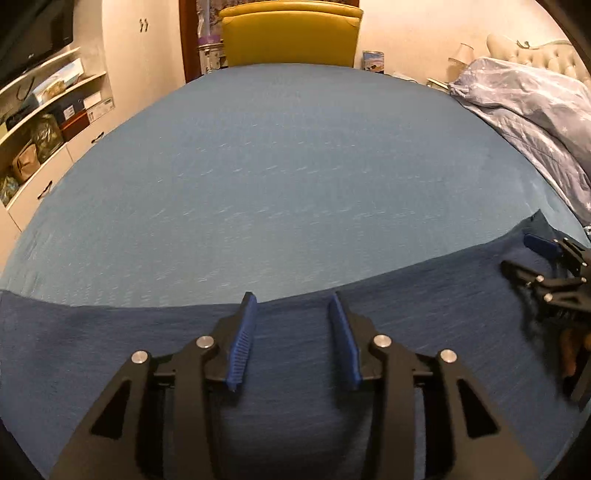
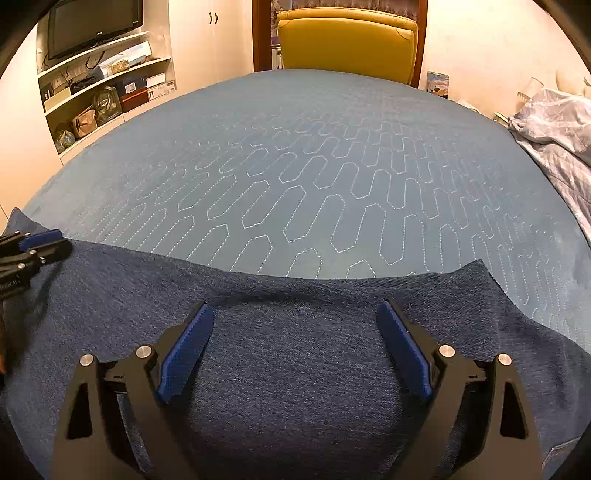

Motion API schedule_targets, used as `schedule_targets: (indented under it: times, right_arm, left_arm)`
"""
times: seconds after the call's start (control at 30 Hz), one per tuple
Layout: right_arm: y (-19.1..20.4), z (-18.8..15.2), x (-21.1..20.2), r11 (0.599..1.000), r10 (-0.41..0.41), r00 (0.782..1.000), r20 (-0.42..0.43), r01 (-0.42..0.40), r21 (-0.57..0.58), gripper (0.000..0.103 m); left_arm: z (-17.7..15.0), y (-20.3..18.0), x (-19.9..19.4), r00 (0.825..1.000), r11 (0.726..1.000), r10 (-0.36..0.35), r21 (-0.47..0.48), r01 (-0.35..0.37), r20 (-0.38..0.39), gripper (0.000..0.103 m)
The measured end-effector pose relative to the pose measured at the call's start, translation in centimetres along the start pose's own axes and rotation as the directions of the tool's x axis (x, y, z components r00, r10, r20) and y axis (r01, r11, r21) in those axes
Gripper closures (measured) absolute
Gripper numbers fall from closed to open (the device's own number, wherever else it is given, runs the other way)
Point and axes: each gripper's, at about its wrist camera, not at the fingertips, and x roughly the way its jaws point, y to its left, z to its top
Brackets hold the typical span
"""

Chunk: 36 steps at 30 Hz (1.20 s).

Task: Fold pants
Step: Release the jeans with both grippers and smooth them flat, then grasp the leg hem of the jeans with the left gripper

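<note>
The dark blue denim pants [image 2: 295, 369] lie flat across the near part of a quilted blue bedspread [image 2: 314, 177]. They also fill the bottom of the left wrist view [image 1: 110, 350]. My left gripper [image 1: 293, 299] is open just above the pants near their far edge, holding nothing. My right gripper [image 2: 295, 310] is wide open above the pants, holding nothing. The right gripper shows at the right edge of the left wrist view [image 1: 546, 258]. The left gripper shows at the left edge of the right wrist view [image 2: 33, 247].
A yellow chair [image 2: 347, 44] stands past the far edge of the bed. Shelves with boxes and bags [image 2: 99, 92] and a TV [image 2: 92, 22] are at the left wall. A crumpled light-blue duvet [image 1: 535, 110] lies at the right.
</note>
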Motion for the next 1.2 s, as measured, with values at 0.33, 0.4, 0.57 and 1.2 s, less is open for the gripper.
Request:
schedule_targets:
  times: [0.33,0.4,0.57,1.2]
  right_arm:
    - [0.4,-0.1,0.2,1.0,-0.009,1.0,0.0,0.009,-0.003,0.015]
    - [0.4,-0.1,0.2,1.0,-0.011,1.0,-0.001,0.011,-0.003,0.015]
    - [0.5,-0.1,0.3,1.0,-0.017,1.0,-0.001,0.017,-0.006,0.015]
    - [7.8,2.1,-6.2,0.997,-0.019,0.994,0.106,0.026,-0.066,0.015]
  left_arm:
    - [-0.9,12.9,-2.3,0.987,0.984,0.159,-0.073,-0.16,-0.015,0.033]
    - [-0.8,16.1,-2.8,0.98,0.975,0.196,-0.107,-0.197,-0.02,0.033]
    - [-1.0,24.0,-6.0,0.924,0.896,0.382,-0.24,-0.374,-0.013,0.034]
    - [-12.0,27.0,-15.4,0.967,0.902,0.204,-0.414,-0.125,0.152,0.04]
